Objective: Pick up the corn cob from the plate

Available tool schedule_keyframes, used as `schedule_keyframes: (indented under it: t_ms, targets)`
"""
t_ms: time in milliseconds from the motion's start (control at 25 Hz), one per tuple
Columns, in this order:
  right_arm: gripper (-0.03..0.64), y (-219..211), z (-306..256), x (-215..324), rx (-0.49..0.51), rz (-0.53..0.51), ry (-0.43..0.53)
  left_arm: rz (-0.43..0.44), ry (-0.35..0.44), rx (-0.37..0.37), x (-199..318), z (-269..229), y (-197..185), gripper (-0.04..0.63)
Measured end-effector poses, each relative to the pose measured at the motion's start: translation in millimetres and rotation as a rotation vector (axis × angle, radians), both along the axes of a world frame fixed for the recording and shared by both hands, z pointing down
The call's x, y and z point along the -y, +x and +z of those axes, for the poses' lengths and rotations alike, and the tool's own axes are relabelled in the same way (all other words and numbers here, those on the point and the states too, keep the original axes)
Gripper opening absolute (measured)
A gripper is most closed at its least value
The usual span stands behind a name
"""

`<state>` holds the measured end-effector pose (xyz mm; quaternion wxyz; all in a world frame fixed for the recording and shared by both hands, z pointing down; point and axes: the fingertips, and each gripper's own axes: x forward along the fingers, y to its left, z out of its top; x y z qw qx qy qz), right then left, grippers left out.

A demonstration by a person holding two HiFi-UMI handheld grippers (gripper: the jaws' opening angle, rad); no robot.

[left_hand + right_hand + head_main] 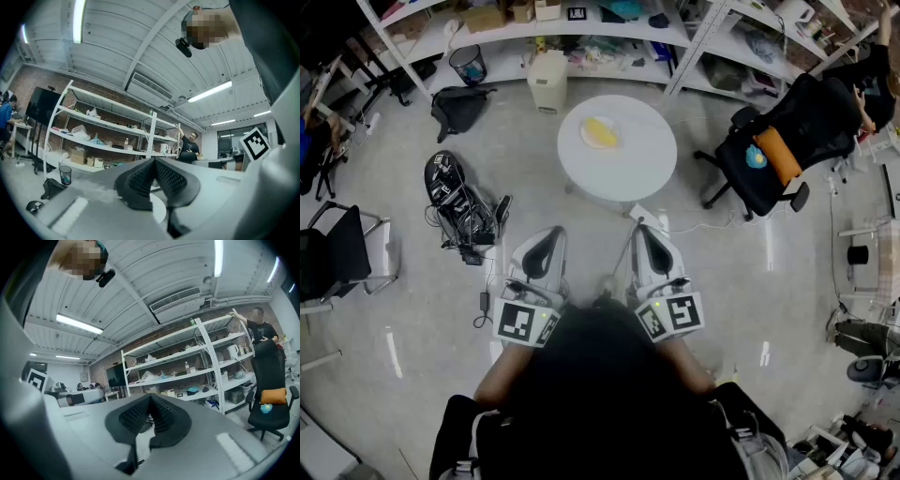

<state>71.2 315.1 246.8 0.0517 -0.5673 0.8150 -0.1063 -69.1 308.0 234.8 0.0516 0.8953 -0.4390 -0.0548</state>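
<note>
L gripper (546, 242) & R gripper (647, 239) are side by side, close in front of the person. Jaws on each are pressed together w/ nothing btwn them. Ahead, well apart from both, is a round white table (642, 164) w/ a plate (586, 140). The yellow corn cob (601, 132) lies on the plate. A black office chair (773, 159) stands right of the table.

The floor (769, 281) is polished to a gloss; the round table (642, 164) is finished smooth white; the pads (140, 180) of the left gripper (154, 161) are ribbed in matt black.
</note>
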Motion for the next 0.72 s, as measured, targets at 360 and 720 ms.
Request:
schedule_keyframes:
  t_ms: [360,720]
  targets:
    - [0.008,8,-1,10,0.005,0.002,0.003,-0.001,-0.011,0.000,9,2,8,0.006]
    - [0.008,24,-2,16,0.019,-0.021,0.007,-0.015,-0.015,0.004,14,3,27,0.006]
